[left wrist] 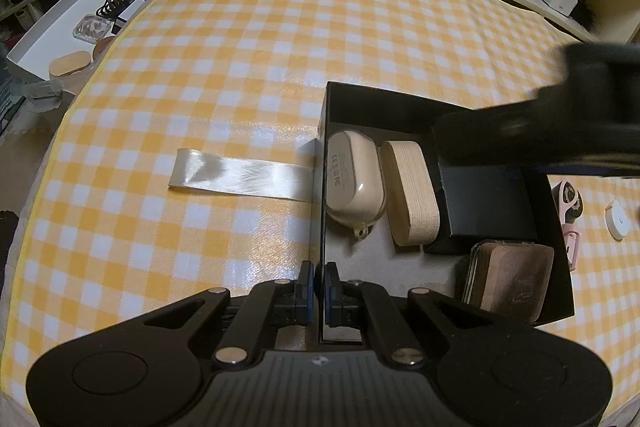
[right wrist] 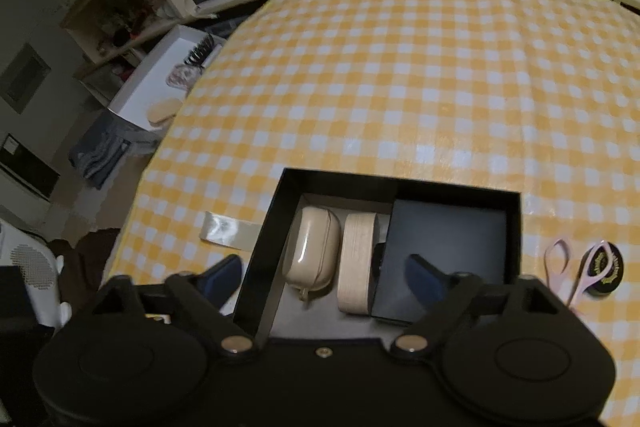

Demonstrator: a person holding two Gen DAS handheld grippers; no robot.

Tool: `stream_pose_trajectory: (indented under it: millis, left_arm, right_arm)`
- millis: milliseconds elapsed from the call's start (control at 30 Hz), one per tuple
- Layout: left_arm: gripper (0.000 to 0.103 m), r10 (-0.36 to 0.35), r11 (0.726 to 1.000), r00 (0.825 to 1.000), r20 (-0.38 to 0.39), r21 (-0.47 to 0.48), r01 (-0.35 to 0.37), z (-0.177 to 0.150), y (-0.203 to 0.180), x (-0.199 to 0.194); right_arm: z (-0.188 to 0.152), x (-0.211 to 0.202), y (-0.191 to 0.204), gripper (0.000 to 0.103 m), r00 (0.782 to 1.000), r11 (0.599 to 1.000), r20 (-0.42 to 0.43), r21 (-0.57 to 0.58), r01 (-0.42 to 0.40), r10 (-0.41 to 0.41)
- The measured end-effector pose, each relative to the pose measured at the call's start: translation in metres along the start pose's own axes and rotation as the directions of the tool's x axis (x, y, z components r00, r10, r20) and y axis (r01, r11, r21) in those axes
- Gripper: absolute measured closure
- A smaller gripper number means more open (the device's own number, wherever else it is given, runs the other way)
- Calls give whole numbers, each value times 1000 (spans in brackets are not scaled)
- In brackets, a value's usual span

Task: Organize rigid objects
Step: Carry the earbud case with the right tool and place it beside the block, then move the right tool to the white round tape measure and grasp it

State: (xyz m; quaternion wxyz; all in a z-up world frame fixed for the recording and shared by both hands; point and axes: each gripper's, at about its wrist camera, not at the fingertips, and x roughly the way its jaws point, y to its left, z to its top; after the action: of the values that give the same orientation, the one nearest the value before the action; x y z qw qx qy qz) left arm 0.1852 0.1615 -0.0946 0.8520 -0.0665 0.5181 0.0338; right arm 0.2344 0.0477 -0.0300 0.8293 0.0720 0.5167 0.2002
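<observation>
While the left gripper [left wrist: 319,297] is pinching the open black cardboard box's [left wrist: 322,163] side wall, the right gripper [right wrist: 326,281] is hovering wide open over a small black box [right wrist: 440,247] inside.

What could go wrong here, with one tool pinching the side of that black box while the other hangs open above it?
1. The left gripper clamps only the thin wall of the black cardboard box; a pull could tilt it and shift the beige earbud case and oval wooden block.
2. The open right gripper straddles that wall above the small black inner box; lowered, its fingers could hit it.
</observation>
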Motion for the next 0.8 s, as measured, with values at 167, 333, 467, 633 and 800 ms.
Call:
stream_pose_trajectory:
  millis: [167,333,467,633,800]
  left_arm:
    - [98,6,1000,1000,0,4,-6,-1,-1,-2]
    - [98,9,1000,1000,2,10,-9,-1,-2,-3]
    - [98,11,1000,1000,2,14,-11,-1,-1,-3]
    - [98,12,1000,1000,3,15,-12,0,-1,-3]
    - [98,13,1000,1000,2,16,-13,0,-1,-3]
  right_arm:
    - [1,-29,-24,0,998,1000,61,-1,19,-19]
    - [1,-54,-57,0,991,997,112,4,80,-80]
    - [-2,-70,-92,0,978,989,151,32,142,-145]
    - [-13,-77,-141,0,961,971,151,99,216,-230]
    - [-31,-80,-198,0,936,936,135,189,297,-325]
